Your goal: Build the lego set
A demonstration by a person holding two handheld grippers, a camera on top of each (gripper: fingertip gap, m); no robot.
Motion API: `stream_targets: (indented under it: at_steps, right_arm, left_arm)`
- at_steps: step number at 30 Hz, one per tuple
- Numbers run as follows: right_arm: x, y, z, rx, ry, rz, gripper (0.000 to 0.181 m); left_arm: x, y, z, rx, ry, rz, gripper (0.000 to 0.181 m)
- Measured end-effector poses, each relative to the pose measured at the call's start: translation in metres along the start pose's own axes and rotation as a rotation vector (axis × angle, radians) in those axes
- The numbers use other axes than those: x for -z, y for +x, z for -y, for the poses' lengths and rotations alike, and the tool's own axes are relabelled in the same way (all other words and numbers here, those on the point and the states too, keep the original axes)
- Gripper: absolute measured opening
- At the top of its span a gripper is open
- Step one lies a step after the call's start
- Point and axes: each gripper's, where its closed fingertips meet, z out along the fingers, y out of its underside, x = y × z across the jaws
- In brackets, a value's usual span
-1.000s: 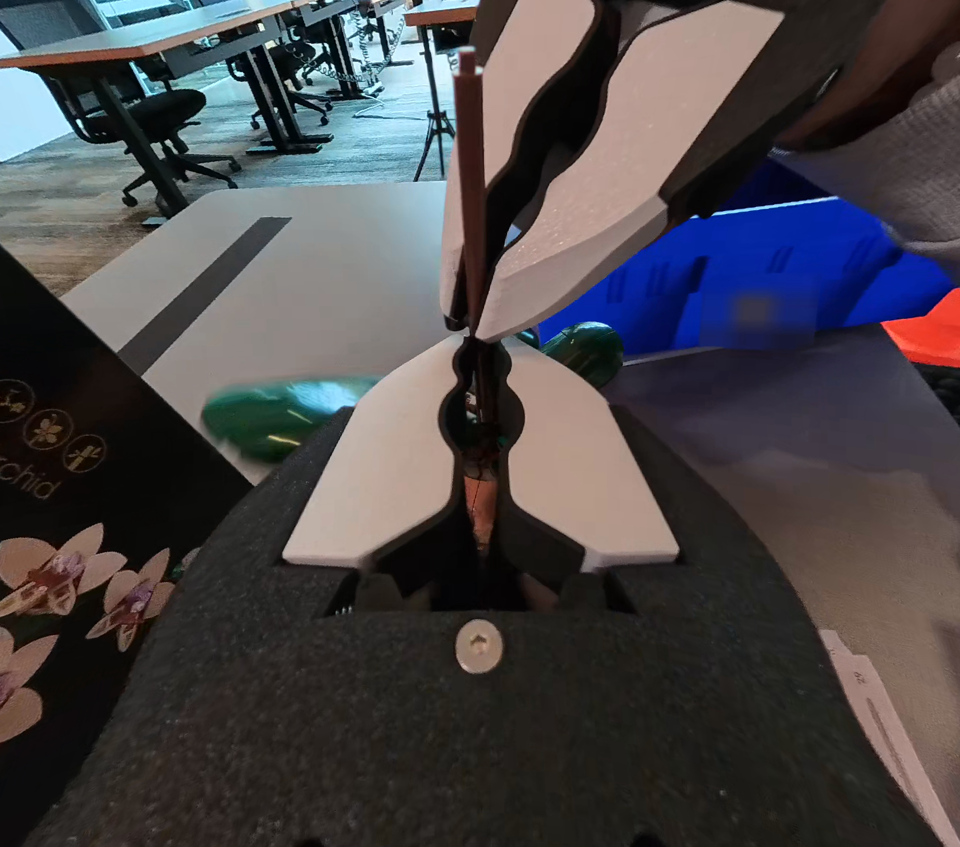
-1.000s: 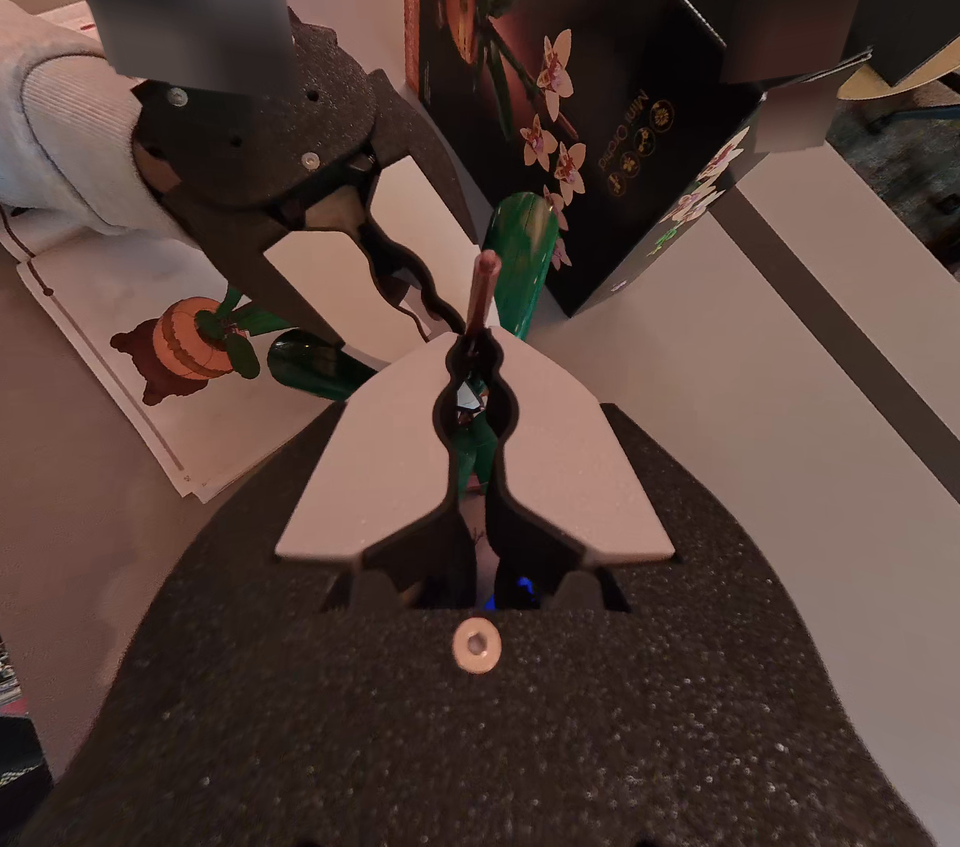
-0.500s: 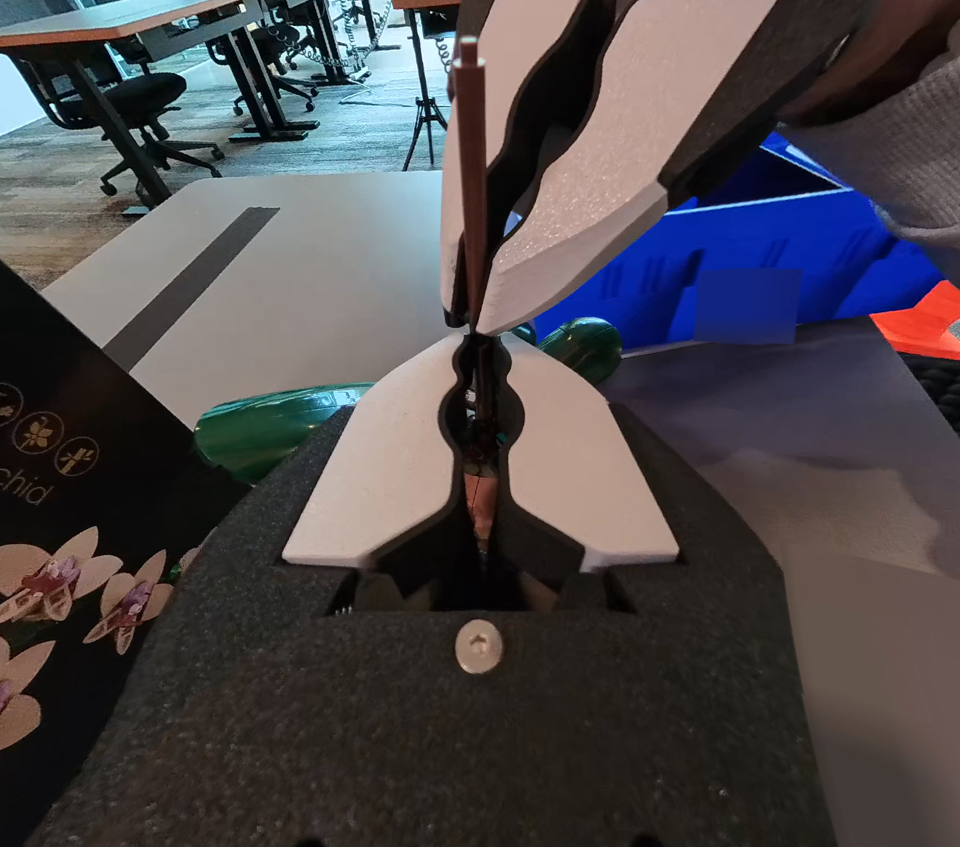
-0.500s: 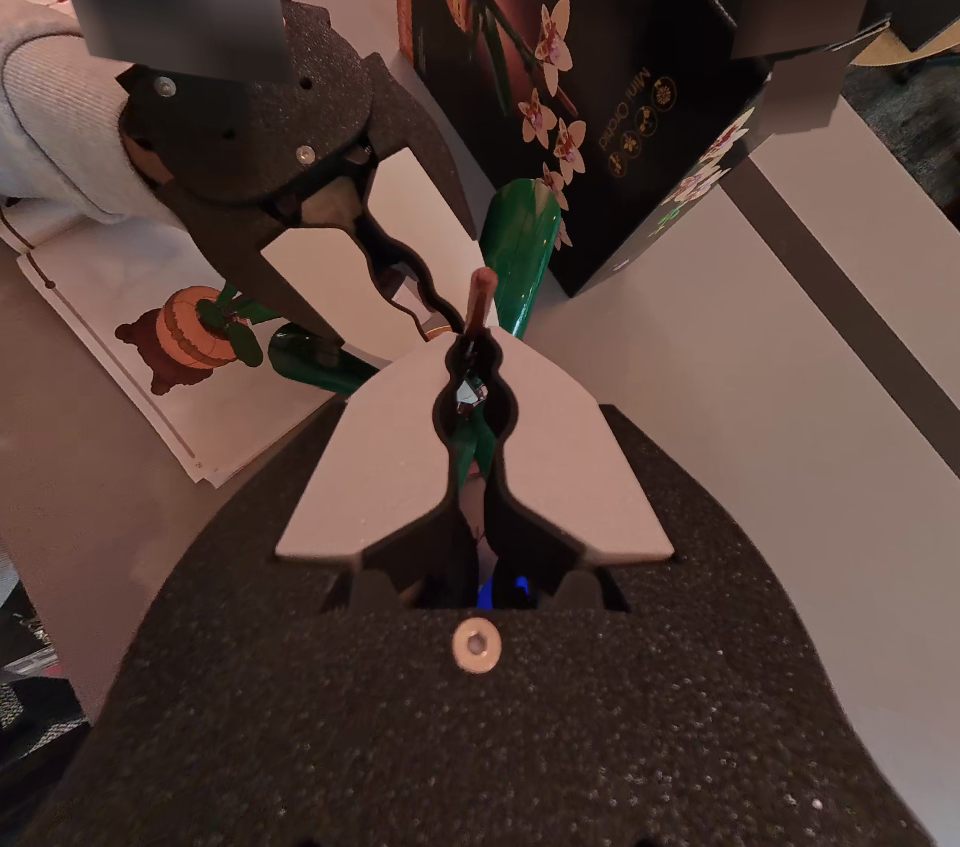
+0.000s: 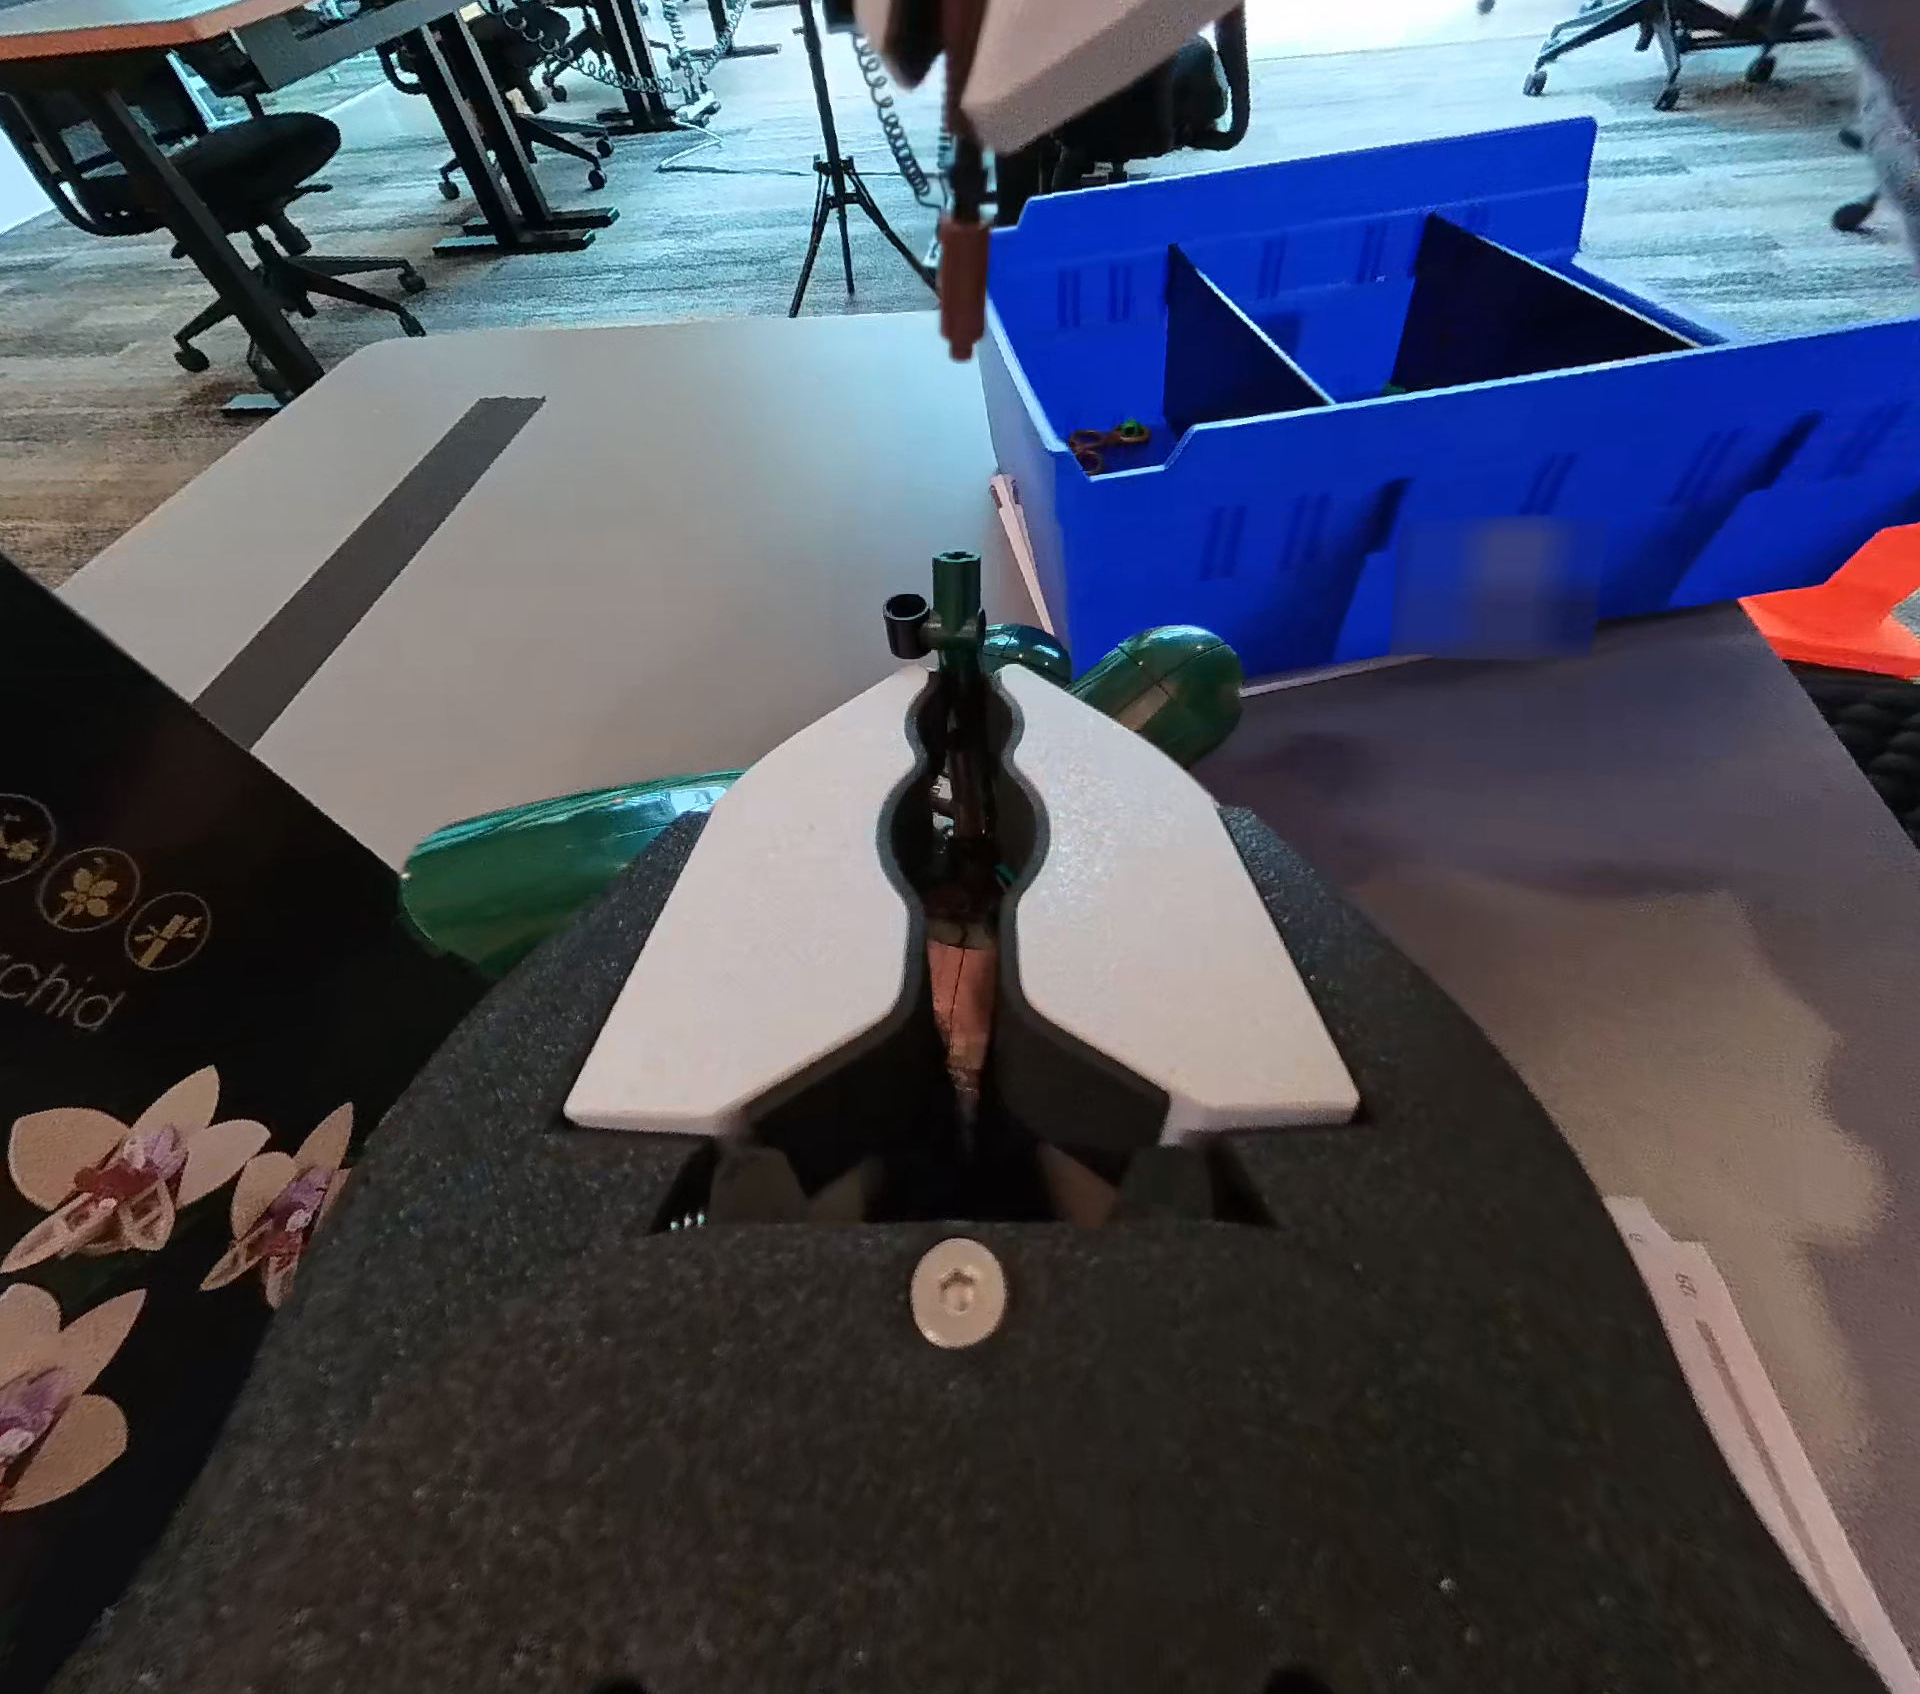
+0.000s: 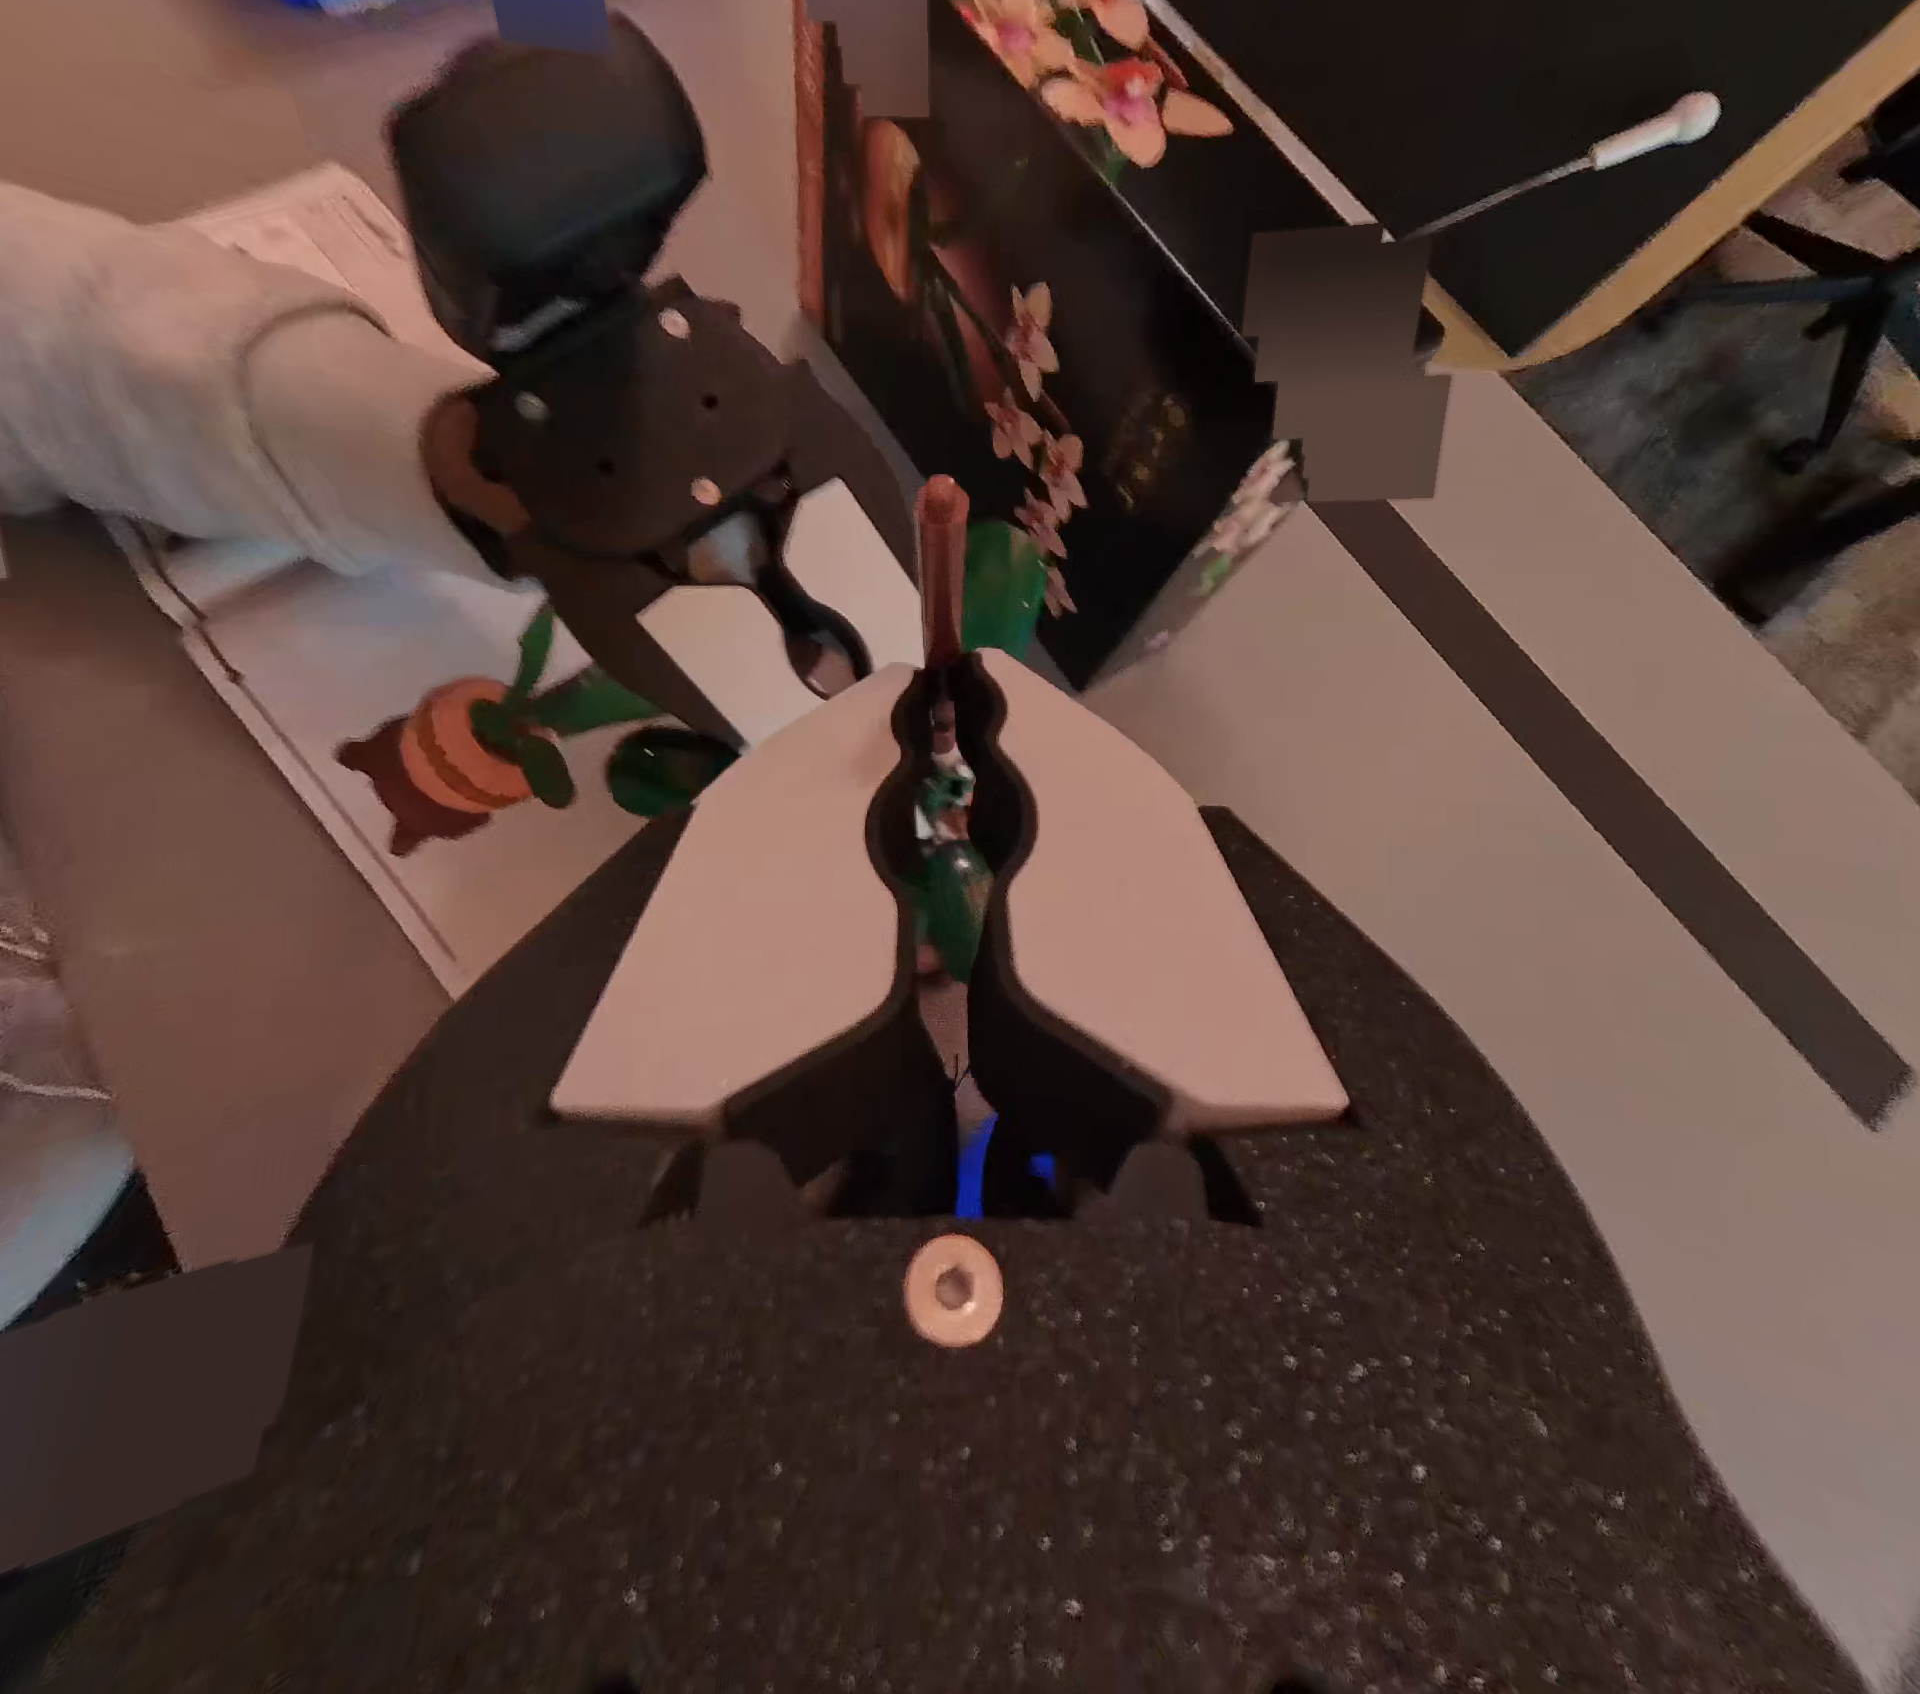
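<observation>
My left gripper [image 5: 961, 688] is shut on a green lego stem [image 5: 954, 605] with a small black clip at its top. A brown-orange part shows low between the fingers. My right gripper [image 6: 945, 673] is shut on a thin brown rod [image 6: 940, 564] that sticks out past its tips. In the left wrist view the right gripper [image 5: 956, 96] hangs above and beyond the stem, with the rod's [image 5: 961, 283] end pointing down, clear of the stem. Green lego leaves [image 5: 551, 855] lie on the table under my left gripper. The left gripper [image 6: 821, 668] also shows in the right wrist view.
A blue divided bin [image 5: 1455, 501] with a few small parts stands to the right. The black lego box [image 5: 156, 969] stands at the left, close to the leaves. An open instruction booklet [image 6: 343, 688] lies under the left gripper. A red-orange tray corner [image 5: 1849, 616] shows at the right. About 9 cm separates my left fingertips from my right.
The two grippers were tip to tip on the brown rod. The right gripper has lifted away with the rod, and the green stem now stands bare in the left gripper.
</observation>
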Motion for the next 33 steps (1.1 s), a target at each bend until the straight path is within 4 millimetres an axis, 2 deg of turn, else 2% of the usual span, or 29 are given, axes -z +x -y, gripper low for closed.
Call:
stream_targets:
  at_steps: [4,5,10,15,18,21,24,28,30,33]
  right_arm:
    - [0.002,-0.007,0.004,-0.080,0.105,0.033,0.004]
    - [0.004,-0.008,0.006,-0.093,0.131,0.038,0.004]
    - [0.023,-0.019,0.016,-0.127,0.250,0.044,0.004]
    - [0.029,-0.040,0.015,-0.194,0.380,0.112,0.004]
    - [0.021,-0.054,0.012,-0.266,0.468,0.170,0.004]
    - [0.000,-0.080,0.010,-0.330,0.521,0.254,0.005]
    - [-0.023,-0.107,0.009,-0.362,0.533,0.327,0.005]
    - [-0.037,-0.129,0.010,-0.394,0.567,0.410,0.004]
    - [-0.043,-0.142,0.010,-0.389,0.559,0.444,0.004]
    - [-0.053,-0.161,0.009,-0.358,0.534,0.468,0.004]
  left_arm:
    - [0.001,-0.003,0.000,-0.005,-0.006,0.018,0.011]
    - [0.003,-0.003,0.001,-0.003,-0.003,0.019,0.023]
    - [0.026,0.000,0.018,0.002,0.029,0.001,0.053]
    - [0.060,0.015,0.020,-0.051,0.069,-0.004,0.047]
    - [0.077,0.031,0.020,-0.024,0.105,-0.045,0.039]
    - [0.093,0.046,0.022,0.046,0.173,-0.072,0.028]
    - [0.105,0.054,0.013,0.018,0.149,-0.020,0.023]
    - [0.125,0.066,-0.003,-0.055,0.089,0.045,0.017]
    - [0.135,0.072,-0.011,-0.075,0.064,0.063,0.017]
    - [0.146,0.087,-0.021,-0.086,0.033,0.054,0.027]
